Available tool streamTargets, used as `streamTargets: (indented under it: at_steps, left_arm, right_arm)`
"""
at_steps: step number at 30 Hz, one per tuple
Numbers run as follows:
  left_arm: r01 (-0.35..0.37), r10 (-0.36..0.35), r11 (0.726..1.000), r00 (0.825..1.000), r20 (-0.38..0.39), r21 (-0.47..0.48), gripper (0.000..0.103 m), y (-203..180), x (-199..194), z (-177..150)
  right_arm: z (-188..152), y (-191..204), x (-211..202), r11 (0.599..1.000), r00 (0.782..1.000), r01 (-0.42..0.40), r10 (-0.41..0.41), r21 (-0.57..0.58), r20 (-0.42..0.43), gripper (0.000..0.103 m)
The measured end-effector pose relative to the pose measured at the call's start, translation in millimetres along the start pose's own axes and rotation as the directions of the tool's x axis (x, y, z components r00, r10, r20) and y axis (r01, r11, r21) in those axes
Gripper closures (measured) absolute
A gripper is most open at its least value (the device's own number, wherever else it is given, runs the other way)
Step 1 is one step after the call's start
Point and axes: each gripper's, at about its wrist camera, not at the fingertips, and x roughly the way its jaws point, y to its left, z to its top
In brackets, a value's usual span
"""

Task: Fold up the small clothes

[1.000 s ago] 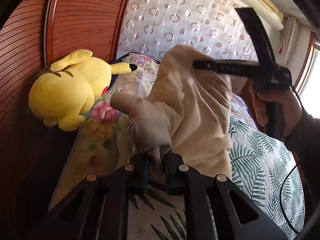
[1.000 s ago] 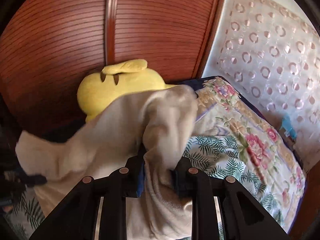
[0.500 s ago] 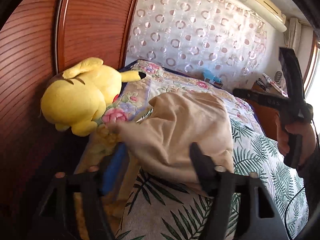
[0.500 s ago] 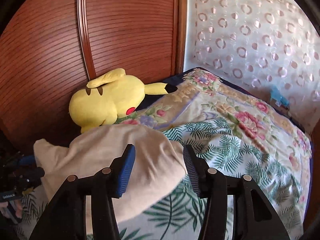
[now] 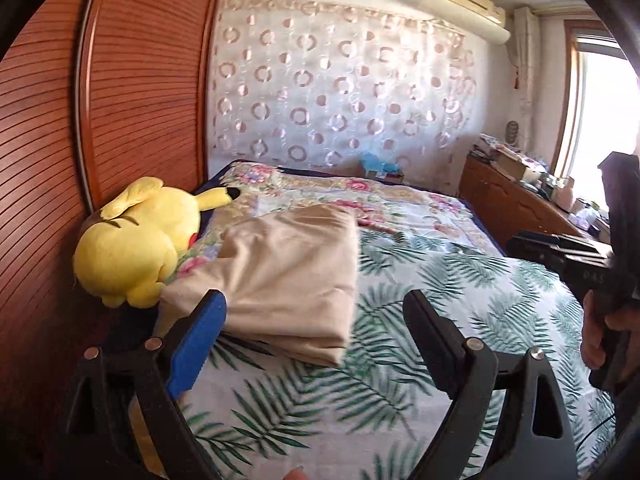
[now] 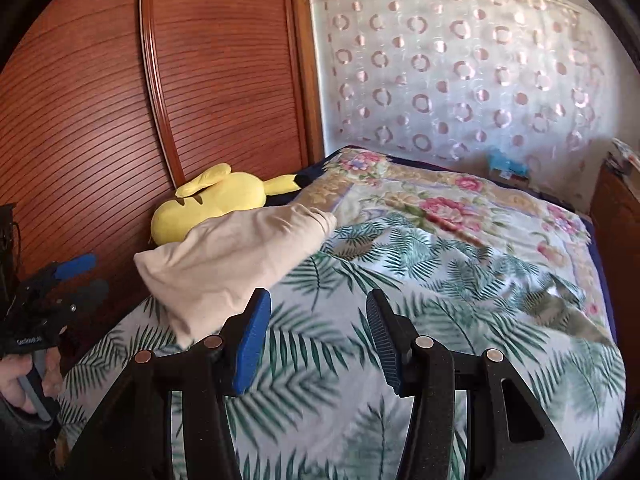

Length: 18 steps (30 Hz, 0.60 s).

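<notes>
Right gripper (image 5: 520, 246) in the left wrist view is cut off at the right edge, blurred; letters on its body unreadable. In the right wrist view the left gripper's (image 6: 82, 272) white label is too small to read, and the hand (image 6: 24, 380) under it is cropped. Items on the far dresser (image 5: 508, 200) and a blue object (image 6: 506, 164) by the curtain (image 6: 460, 72) are too small to identify. Folded beige cloth (image 5: 288, 276) lies on the leaf-print bedspread (image 5: 460, 300), left side, just beside the yellow plush toy (image 5: 136, 240). Left gripper (image 5: 316, 312): jaws opening wide, nothing gripped, cloth just beyond the left finger. Right gripper (image 6: 318, 312): jaws opening, about half spread, empty, cloth to its far left.
</notes>
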Motion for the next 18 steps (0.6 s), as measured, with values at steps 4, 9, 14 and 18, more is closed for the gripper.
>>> streamTargets:
  at_steps: [4, 9, 14, 18]
  left_arm:
    - [0.048, -0.049, 0.998, 0.999, 0.013, 0.041, 0.013, -32.5, -16.1, -2.3]
    - [0.103, -0.106, 0.990, 0.994, 0.033, 0.094, 0.013, -76.1, -38.3, -4.7]
    - [0.130, -0.139, 0.981, 0.989, 0.055, 0.141, 0.013, -112.0, -62.0, -5.7]
    - [0.151, -0.163, 0.974, 0.985, 0.058, 0.167, 0.013, -131.1, -73.5, -4.4]
  right_arm:
    - [-24.9, 2.7, -48.3, 0.996, 0.996, 0.072, -0.074, 0.049, 0.040, 0.024]
    - [-51.2, 11.4, -109.1, 0.979, 0.978, 0.170, -0.181, 0.110, 0.104, 0.022]
    - [-68.6, 27.3, -160.0, 0.959, 0.953, 0.233, -0.258, 0.161, 0.157, 0.022]
    - [-79.5, 42.5, -185.8, 0.946, 0.936, 0.264, -0.298, 0.188, 0.185, 0.022]
